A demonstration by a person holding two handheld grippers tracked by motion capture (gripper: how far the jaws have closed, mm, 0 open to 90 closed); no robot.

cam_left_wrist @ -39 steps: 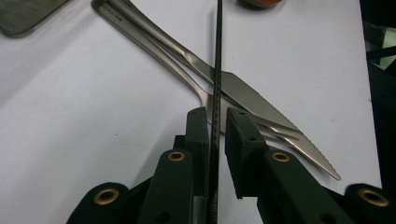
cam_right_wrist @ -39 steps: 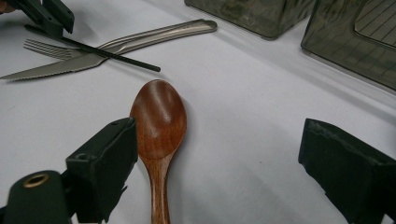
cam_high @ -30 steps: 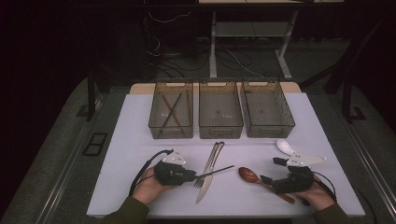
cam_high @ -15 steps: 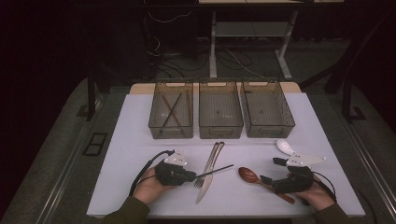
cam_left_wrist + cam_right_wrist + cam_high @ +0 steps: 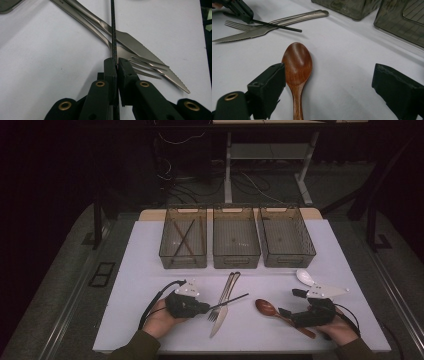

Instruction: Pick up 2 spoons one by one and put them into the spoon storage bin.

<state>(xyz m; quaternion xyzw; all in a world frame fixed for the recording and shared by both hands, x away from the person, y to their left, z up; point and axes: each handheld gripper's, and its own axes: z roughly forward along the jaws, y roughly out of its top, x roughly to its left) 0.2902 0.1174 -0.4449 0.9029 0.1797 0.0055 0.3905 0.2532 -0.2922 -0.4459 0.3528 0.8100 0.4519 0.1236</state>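
Two grippers sit at the near edge of the white table (image 5: pixel 140 250), one in each of my hands. I note the left gripper (image 5: pixel 117 65) has its jaws pressed together on the near end of a black chopstick (image 5: pixel 113 27); they have just been closing on it. That chopstick runs away from the left gripper to the right, across the steel fork (image 5: pixel 222 300) and knife (image 5: pixel 222 312), which lie side by side at the table's middle.

On the right, I find the right gripper (image 5: pixel 329 82) spread wide, jaws apart and gripping nothing. A brown wooden spoon (image 5: pixel 297 65) lies between them, its bowl just beside one jaw; I cannot tell whether they touch. Just beyond the right gripper rests a white spoon (image 5: pixel 304 276).

Farther off, three clear bins stand in a row. I record the left bin (image 5: pixel 183 260) holding chopsticks (image 5: pixel 184 240).
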